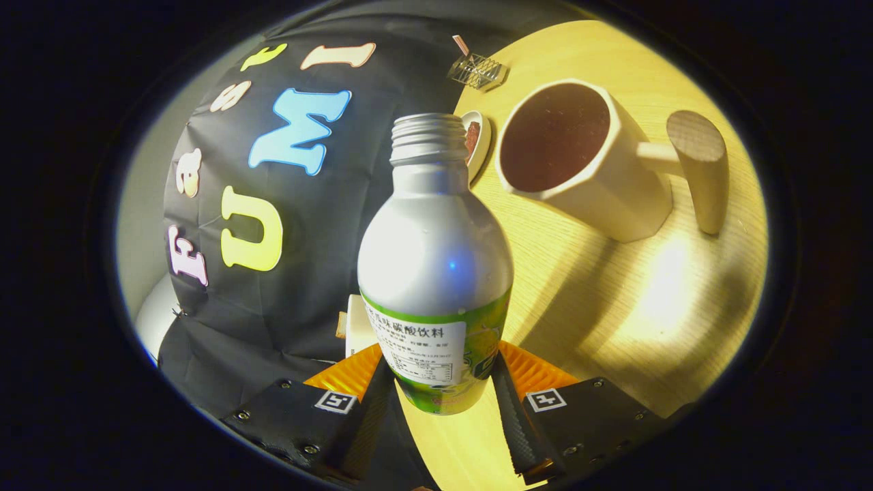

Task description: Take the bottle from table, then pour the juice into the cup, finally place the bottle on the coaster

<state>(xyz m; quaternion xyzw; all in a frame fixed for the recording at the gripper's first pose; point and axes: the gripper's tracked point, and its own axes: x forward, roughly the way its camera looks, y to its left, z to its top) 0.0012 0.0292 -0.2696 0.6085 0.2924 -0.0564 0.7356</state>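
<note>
One gripper (440, 389) clamped on uncapped silver bottle (436, 259), Chinese-text label, cup (580, 164) beyond.

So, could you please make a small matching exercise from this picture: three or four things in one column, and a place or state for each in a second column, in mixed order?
Things:
1. bottle
2. cup
3. small dish
4. claw

Places or states:
A. behind the bottle's neck, beside the cup
B. cap off, held tilted between the fingers
C. shut on the bottle's lower part
D. standing on the wooden table, with a wooden handle, dark inside

Right pairs: 1-B, 2-D, 3-A, 4-C
</note>
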